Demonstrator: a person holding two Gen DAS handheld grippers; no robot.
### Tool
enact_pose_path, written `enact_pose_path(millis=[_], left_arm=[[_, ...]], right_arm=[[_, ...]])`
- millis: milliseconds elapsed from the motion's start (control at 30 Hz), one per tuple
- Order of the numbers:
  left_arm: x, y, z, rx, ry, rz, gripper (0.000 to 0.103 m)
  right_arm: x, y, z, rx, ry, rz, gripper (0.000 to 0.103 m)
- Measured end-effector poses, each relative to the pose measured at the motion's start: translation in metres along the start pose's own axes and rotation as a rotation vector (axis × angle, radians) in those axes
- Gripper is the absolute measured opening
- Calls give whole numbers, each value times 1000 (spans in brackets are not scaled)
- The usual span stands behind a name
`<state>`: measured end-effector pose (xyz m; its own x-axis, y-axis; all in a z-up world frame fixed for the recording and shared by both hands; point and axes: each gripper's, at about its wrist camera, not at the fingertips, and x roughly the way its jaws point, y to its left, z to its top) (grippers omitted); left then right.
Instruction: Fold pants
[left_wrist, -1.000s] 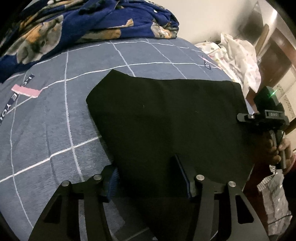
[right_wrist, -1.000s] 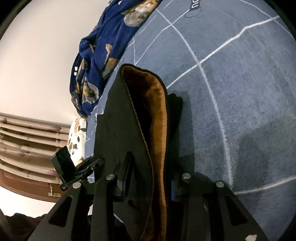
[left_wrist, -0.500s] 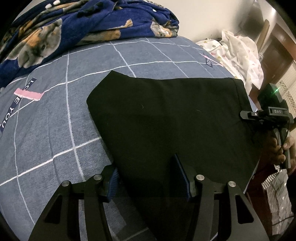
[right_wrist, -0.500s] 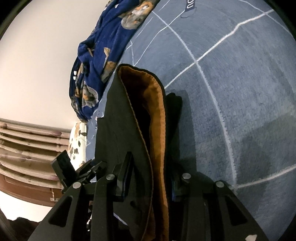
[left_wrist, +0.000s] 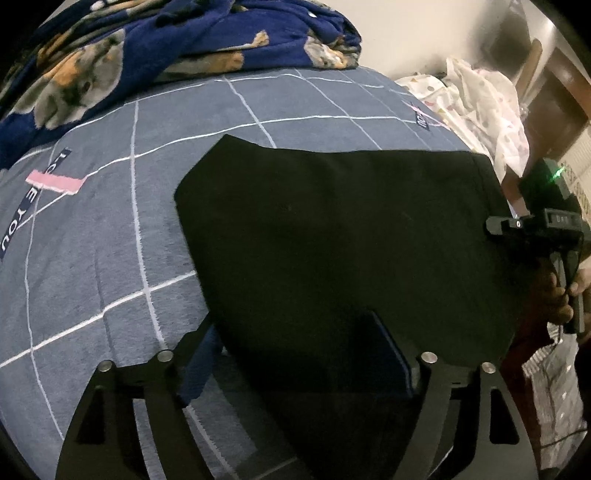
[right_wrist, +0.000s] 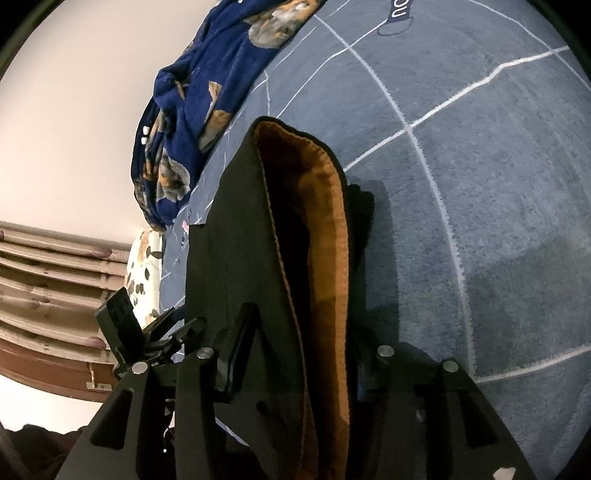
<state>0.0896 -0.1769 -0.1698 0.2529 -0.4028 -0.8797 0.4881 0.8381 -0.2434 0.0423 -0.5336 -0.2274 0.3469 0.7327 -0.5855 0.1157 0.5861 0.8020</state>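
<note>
Black pants (left_wrist: 332, 229) lie folded flat on the blue-grey checked bed cover (left_wrist: 92, 240). My left gripper (left_wrist: 299, 354) hovers at their near edge, jaws opening; the cloth lies between the fingers, and the blue pads stand clear of it. In the right wrist view the pants (right_wrist: 229, 266) show an orange lining (right_wrist: 325, 229) at the gaping waistband. My right gripper (right_wrist: 303, 362) straddles that thick end with its jaws opening and the pads drawing off the cloth. A hand holds the right gripper (left_wrist: 546, 225) at the pants' right edge.
A dark blue blanket with animal prints (left_wrist: 147, 48) is heaped at the far side of the bed. White dotted cloth (left_wrist: 480, 103) lies at the far right corner beside brown furniture. A plastic bag (left_wrist: 554, 387) sits below the bed's right edge.
The left gripper's fingers have spread well apart and let go of the pants' edge. The right gripper's fingers have widened a little. Neither hand has moved.
</note>
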Motion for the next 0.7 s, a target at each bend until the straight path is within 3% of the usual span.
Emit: enact_pose_path(millis=[67, 100, 133, 200, 233, 367, 700], left_arm=[[0, -3, -2, 11, 0, -35, 79], [0, -5, -3, 14, 2, -61, 71], [-1, -7, -3, 23, 0, -63, 51], [-3, -5, -1, 5, 5, -103, 28], [-5, -4, 0, -1, 0, -102, 23], [-15, -14, -2, 44, -35, -47, 19], [-43, 17, -3, -44, -87, -37, 15]], right_arm=[[1, 2, 0, -8, -5, -10, 42], [1, 4, -1, -17, -9, -23, 41], [2, 6, -2, -19, -16, -37, 39], [4, 8, -3, -19, -29, -54, 37], [5, 9, -3, -18, -34, -57, 36], [5, 9, -5, 16, -55, -23, 31], [17, 26, -21, 62, -62, 90, 27]])
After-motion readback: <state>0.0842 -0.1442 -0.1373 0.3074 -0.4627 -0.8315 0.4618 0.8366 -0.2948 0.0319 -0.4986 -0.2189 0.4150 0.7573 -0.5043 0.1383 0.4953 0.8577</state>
